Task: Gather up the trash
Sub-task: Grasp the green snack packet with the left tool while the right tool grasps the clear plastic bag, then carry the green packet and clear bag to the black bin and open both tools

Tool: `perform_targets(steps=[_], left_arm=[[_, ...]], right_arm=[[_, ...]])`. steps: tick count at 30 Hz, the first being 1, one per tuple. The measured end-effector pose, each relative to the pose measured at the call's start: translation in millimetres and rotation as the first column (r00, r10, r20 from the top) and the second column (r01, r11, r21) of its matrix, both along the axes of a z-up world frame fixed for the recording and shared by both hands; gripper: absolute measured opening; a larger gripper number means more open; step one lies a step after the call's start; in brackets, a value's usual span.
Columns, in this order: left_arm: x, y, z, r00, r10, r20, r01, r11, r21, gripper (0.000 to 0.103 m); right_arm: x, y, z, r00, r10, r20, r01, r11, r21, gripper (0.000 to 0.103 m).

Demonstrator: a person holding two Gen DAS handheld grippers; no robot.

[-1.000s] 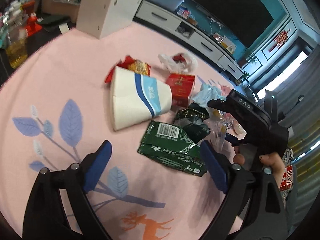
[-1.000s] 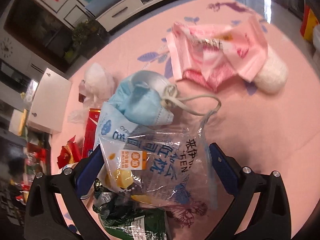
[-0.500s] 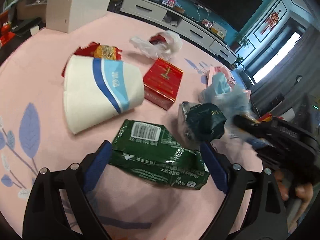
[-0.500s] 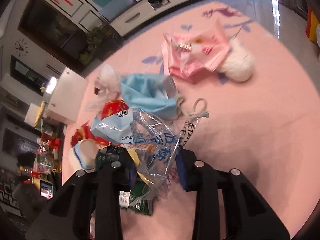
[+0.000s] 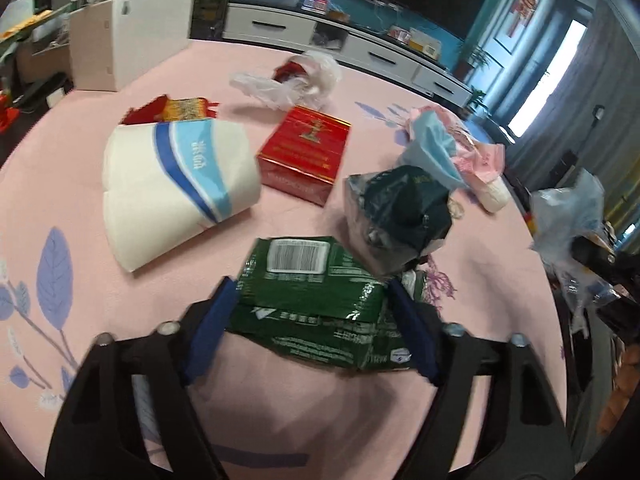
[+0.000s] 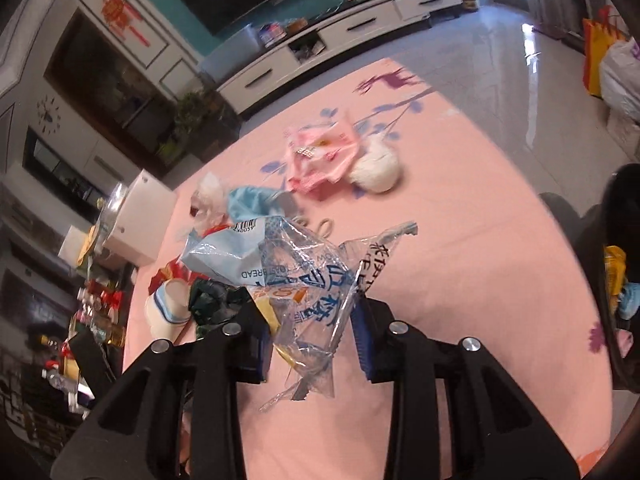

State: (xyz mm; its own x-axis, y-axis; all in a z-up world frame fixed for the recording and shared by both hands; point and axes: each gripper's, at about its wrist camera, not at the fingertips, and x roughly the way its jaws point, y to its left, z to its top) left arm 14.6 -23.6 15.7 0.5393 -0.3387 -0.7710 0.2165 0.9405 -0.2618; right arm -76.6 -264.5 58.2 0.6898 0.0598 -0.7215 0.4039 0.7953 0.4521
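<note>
Trash lies on a pink tablecloth (image 5: 100,80). My left gripper (image 5: 312,328) has its jaws around a green snack packet (image 5: 316,296), pads touching its two sides. Past it lie a dark crumpled wrapper (image 5: 404,212), a red box (image 5: 308,152), a flattened paper cup (image 5: 176,180) and a white plastic bag (image 5: 296,80). My right gripper (image 6: 312,332) is shut on a clear blue-printed bread bag (image 6: 304,280) and holds it above the table; the bag also shows at the right of the left wrist view (image 5: 568,208).
A blue face mask (image 6: 252,204), a pink wrapper (image 6: 320,156) and a white ball (image 6: 376,168) lie farther back. A red-yellow wrapper (image 5: 176,108) and a white box (image 5: 128,36) are at the left. A dark bin edge (image 6: 616,264) is on the right.
My left gripper moved forward and narrowed around the green packet. My right gripper closed on the bread bag and lifted it off the table, away from the mask.
</note>
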Motion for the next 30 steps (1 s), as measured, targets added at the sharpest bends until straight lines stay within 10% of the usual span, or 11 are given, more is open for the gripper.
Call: perform_targets(steps=[11,30], left_arm=[[-30,1,19,0.999,-0.035,0.002,0.035,0.998,-0.053,0.016],[-74,23,91,0.992,-0.049,0.119,0.075,0.972,-0.222,0.016]], right_arm=[[-33,-23,3,0.994,-0.101,0.032,0.1,0.995,0.019,0.034],[-52,-20,30,0.986,-0.128,0.106,0.139,0.985,-0.105,0.036]])
